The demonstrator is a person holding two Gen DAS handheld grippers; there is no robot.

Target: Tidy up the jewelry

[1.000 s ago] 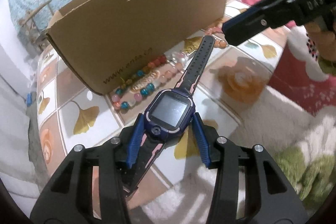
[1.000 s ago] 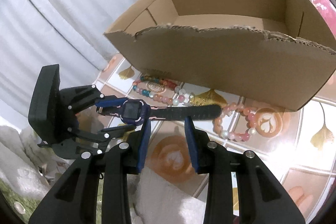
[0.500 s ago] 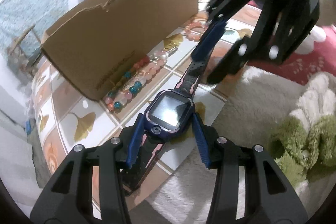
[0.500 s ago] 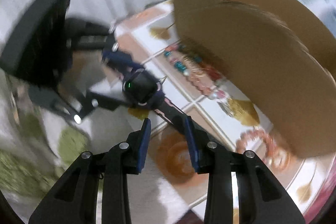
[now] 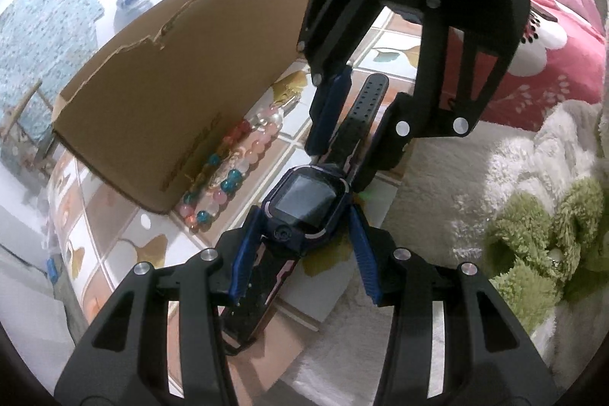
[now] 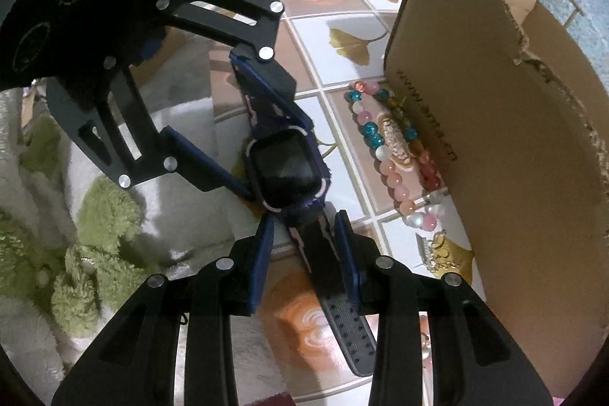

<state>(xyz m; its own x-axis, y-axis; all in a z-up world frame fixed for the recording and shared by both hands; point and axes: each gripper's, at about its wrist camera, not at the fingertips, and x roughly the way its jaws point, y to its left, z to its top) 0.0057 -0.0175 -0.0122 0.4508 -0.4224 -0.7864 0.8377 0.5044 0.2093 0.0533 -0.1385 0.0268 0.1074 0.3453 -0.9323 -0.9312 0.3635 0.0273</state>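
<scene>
Smartwatch point(image 5: 309, 196): dark blue-purple case, black square screen, black strap with pink accents and punched holes, on the tiled tabletop point(image 5: 114, 253). Left gripper point(image 5: 300, 246) clamps the case by its 2 sides. Right gripper point(image 6: 304, 253) straddles the strap at 12 o'clock, contact unclear. Bead bracelets point(image 6: 384, 147) lie at 10 o'clock beside the cardboard box point(image 5: 182, 82).

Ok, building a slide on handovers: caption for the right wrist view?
Two grippers meet at a smartwatch: left gripper on its case, right gripper astride the strap, bead bracelets beside the cardboard box.
</scene>
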